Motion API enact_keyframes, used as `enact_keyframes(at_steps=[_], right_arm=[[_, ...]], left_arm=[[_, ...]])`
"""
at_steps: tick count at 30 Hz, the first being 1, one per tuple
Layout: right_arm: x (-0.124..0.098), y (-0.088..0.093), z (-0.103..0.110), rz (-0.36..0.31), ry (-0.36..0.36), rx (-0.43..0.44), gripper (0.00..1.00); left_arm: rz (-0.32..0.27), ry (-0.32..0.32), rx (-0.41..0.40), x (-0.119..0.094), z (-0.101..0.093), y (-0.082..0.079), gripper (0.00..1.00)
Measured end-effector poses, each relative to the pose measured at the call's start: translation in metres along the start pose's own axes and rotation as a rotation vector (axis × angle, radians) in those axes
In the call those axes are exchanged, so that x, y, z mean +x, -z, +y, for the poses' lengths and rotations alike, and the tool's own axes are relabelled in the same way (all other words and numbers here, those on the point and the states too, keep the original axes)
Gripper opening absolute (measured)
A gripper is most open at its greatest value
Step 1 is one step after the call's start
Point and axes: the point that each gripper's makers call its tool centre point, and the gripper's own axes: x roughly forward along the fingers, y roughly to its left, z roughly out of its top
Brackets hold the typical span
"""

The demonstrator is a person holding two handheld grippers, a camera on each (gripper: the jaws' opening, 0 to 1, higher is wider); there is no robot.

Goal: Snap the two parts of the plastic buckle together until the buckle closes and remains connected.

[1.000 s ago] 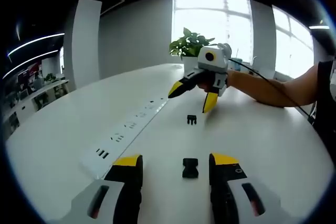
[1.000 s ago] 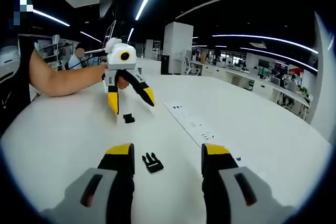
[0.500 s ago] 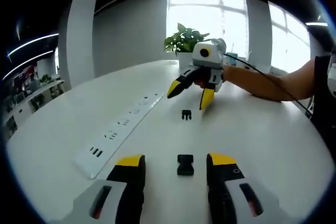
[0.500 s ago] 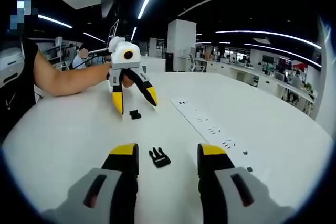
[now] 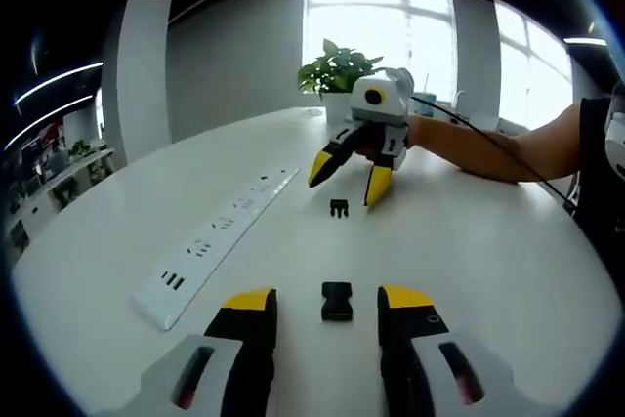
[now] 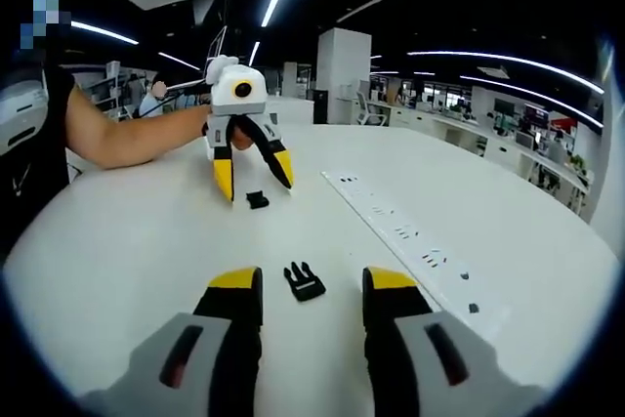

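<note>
A white power strip (image 5: 220, 239) is running along the white table (image 5: 488, 261), beside the 2 black buckle halves and clear of them. My left gripper (image 5: 325, 305) is gaping around the socket half (image 5: 337, 301), my right gripper (image 6: 304, 285) around the pronged half (image 6: 305, 281), neither touching. A potted plant (image 5: 335, 73) is sitting by the windows; the office desks behind are blurring together.
</note>
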Motion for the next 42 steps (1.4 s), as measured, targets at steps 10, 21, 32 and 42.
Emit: enact_keyframes(at_steps=[10, 21, 32, 42], right_arm=[[0.0032, 0.0038, -0.0005, 0.021, 0.003, -0.002, 0.34], [0.0030, 0.0036, -0.0021, 0.017, 0.010, -0.011, 0.30], [0.0040, 0.0008, -0.0005, 0.005, 0.007, -0.013, 0.28], [0.0045, 0.0031, -0.0002, 0.014, 0.009, -0.020, 0.26]], left_arm=[[0.005, -0.008, 0.000, -0.0021, 0.0001, 0.0002, 0.37], [0.033, -0.019, 0.017, -0.0003, 0.0019, 0.0054, 0.31], [0.017, -0.003, 0.019, -0.0025, 0.0016, 0.0008, 0.24], [0.020, 0.002, 0.018, -0.0029, 0.0008, 0.0025, 0.24]])
